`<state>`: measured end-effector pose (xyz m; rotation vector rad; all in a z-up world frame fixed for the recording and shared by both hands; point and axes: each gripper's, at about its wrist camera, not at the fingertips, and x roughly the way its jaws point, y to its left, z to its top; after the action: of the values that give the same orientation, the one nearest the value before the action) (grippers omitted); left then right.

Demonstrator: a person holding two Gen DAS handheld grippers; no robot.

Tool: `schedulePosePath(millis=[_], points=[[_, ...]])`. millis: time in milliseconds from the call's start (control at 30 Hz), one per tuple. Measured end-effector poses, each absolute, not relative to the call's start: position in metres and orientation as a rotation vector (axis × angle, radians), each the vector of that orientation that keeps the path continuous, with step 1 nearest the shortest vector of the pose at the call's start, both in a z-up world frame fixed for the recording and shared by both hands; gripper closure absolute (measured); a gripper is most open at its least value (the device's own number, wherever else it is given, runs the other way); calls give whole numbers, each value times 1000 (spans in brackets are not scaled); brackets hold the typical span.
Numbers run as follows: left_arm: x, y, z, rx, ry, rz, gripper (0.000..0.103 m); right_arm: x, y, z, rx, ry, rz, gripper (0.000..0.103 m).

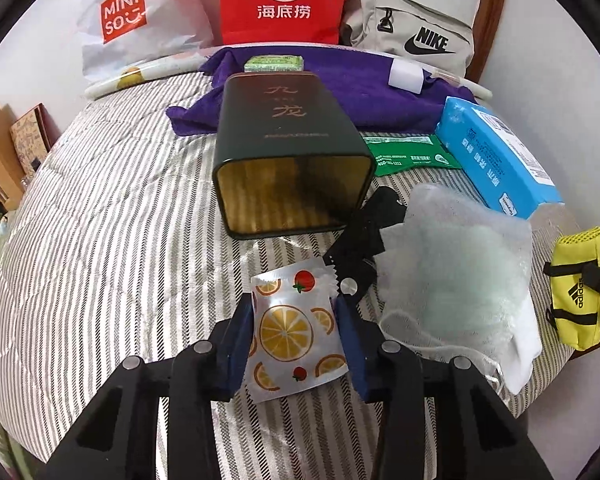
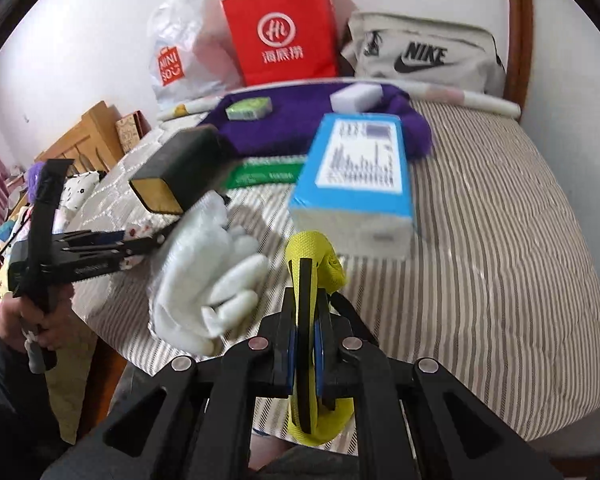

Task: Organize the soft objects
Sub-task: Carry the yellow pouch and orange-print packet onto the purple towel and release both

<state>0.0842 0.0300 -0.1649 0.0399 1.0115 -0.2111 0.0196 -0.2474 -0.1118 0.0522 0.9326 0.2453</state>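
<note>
— Left gripper (image 1: 294,340)?
— Jaws pinch a silver fruit-printed foil sachet (image 1: 292,336) just short of the dark green open tin (image 1: 288,160).
— Right gripper (image 2: 306,344)?
— Jaws clamp a yellow fabric pouch (image 2: 312,264) above the striped bed (image 2: 500,264).
</note>
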Motion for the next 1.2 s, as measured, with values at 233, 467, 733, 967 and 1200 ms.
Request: schedulePosePath(millis=[233, 467, 733, 967, 1200], points=[[79, 42, -157, -61, 992, -247, 75, 15, -252, -110, 59, 926, 245, 96], [80, 48, -155, -115, 995, -258, 77, 13, -255, -109, 77, 941, 239, 96], [79, 54, -141, -141, 971, -263, 79, 19, -255, -98, 68, 933, 238, 96], [84, 56, -126, -140, 957, -255, 79, 27, -256, -82, 64, 915, 242, 96], [96, 56, -112, -130, 937, -246, 79, 40, -257, -68, 64, 888, 252, 96]])
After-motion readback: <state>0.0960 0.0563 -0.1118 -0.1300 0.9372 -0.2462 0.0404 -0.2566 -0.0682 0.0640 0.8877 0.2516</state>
